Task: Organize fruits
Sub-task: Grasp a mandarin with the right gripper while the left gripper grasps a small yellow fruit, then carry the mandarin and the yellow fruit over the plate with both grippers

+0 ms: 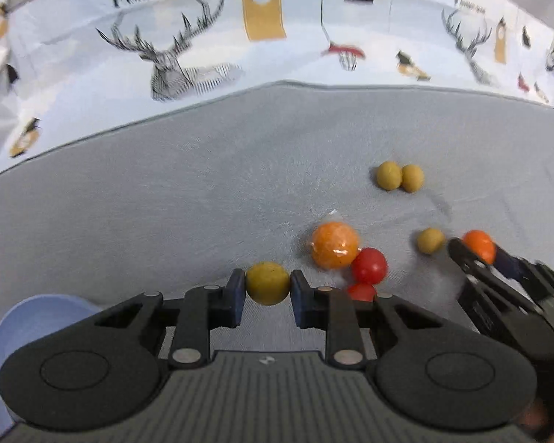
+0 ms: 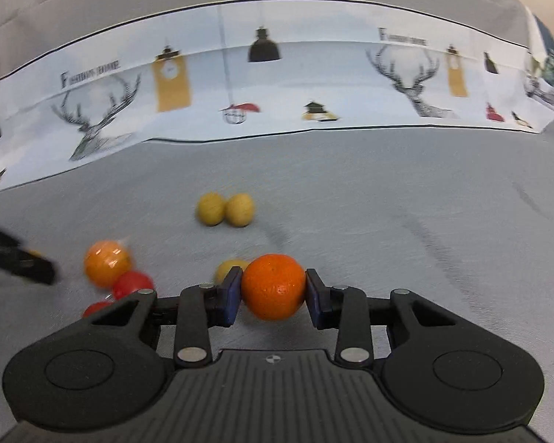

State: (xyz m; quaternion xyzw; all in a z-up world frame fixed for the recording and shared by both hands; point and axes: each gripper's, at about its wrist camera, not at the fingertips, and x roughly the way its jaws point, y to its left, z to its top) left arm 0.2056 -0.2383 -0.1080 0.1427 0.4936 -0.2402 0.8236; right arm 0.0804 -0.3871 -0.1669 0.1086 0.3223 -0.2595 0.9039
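Note:
My left gripper (image 1: 268, 283) is shut on a small yellow-brown fruit (image 1: 268, 282), both blue pads pressing its sides. My right gripper (image 2: 273, 288) is shut on a bright orange mandarin (image 2: 273, 286); in the left wrist view that gripper (image 1: 478, 249) shows at the right edge with the mandarin (image 1: 479, 244) between its fingers. On the grey cloth lie a wrapped orange (image 1: 334, 244), two red fruits (image 1: 369, 265) beside it, a pair of yellow-brown fruits (image 1: 399, 176) farther back, and a single yellow-brown one (image 1: 430, 240). The wrapped orange (image 2: 107, 263) and the pair (image 2: 225, 209) also show in the right wrist view.
A light blue bowl (image 1: 37, 317) stands at the lower left of the left wrist view, partly behind the gripper body. A printed cloth with deer heads and lamps (image 1: 173, 55) rises as a wall along the back. The grey cloth (image 1: 166, 203) stretches left of the fruits.

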